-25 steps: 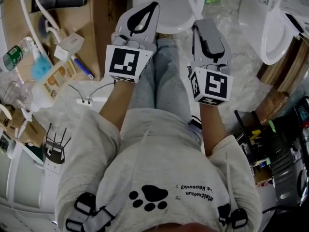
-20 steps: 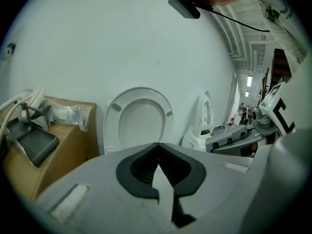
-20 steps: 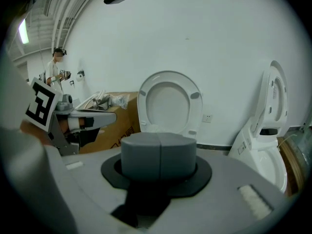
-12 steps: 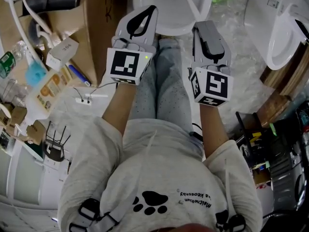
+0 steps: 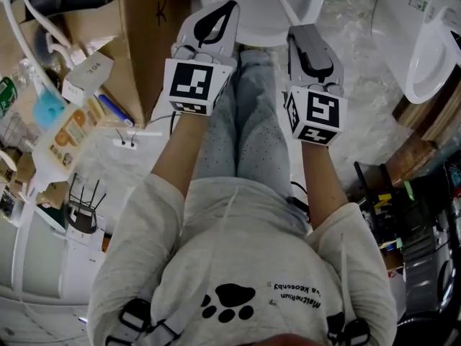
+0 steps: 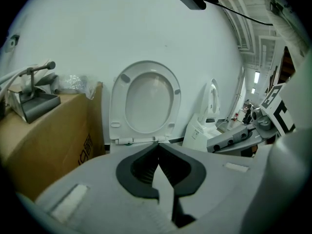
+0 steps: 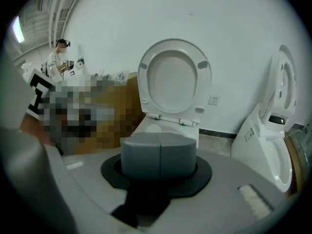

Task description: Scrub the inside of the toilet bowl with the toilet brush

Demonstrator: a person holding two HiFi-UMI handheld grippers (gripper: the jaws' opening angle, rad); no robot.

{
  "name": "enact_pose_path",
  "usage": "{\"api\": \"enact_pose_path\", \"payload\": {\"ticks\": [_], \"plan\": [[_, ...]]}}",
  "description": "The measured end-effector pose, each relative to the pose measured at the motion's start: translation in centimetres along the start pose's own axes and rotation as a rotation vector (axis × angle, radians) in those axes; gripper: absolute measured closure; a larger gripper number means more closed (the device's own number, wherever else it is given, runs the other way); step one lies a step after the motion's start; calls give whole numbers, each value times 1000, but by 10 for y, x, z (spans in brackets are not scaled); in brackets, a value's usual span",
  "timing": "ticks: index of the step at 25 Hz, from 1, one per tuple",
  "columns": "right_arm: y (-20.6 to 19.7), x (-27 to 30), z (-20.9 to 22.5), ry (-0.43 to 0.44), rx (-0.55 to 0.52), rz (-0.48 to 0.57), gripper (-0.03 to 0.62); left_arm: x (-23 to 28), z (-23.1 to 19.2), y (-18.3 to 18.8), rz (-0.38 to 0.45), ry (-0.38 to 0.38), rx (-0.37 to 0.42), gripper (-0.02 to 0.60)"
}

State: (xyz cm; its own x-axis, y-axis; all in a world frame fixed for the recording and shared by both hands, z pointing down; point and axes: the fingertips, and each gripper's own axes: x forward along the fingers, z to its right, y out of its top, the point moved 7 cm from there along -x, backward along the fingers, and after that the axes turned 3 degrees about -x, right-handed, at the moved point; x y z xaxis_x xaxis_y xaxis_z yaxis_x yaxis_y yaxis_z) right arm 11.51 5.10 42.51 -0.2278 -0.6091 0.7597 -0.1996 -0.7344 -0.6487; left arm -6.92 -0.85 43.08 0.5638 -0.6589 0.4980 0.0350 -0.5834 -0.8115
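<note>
A person in a grey sweatshirt and jeans stands facing an open toilet bowl (image 5: 252,29), a gripper in each hand held out side by side above the knees. The left gripper (image 5: 225,11) has its jaws pressed together at the tips with nothing between them, as its own view shows (image 6: 158,147). The right gripper (image 5: 306,38) also has its jaws closed flat against each other and empty (image 7: 160,152). Both stop short of the bowl, the left one's tip just at its near rim.

The toilet's seat and lid (image 7: 174,79) stand raised against the white wall. A thin white rod (image 5: 282,0) slants across the bowl in the head view; it may be the toilet brush's handle, but the view is too partial to say.

A tall cardboard box (image 5: 140,49) stands just beside the toilet on the person's left, with a metal fixture (image 6: 34,99) resting on top. Beyond it the floor is crowded: a small white carton (image 5: 86,76), a blue pen (image 5: 112,110), a white power strip (image 5: 126,143) and a black wire stand (image 5: 83,209).

On the right stands a second toilet (image 5: 418,42), its lid also up, well apart from the first. Nearer the person's right elbow lies a clutter of tools (image 5: 378,204).
</note>
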Motion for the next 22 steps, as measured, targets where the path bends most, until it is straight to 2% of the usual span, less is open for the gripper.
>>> {"api": "enact_pose_path", "payload": {"ticks": [10,22], "plan": [[-41,20,-4,43,-37,-139,444,6,-4,-26,-48,3,-50,583],[-69,31,-14,83,-66,-236,444,8,-3,-58,-120,2,-72,583]]}}
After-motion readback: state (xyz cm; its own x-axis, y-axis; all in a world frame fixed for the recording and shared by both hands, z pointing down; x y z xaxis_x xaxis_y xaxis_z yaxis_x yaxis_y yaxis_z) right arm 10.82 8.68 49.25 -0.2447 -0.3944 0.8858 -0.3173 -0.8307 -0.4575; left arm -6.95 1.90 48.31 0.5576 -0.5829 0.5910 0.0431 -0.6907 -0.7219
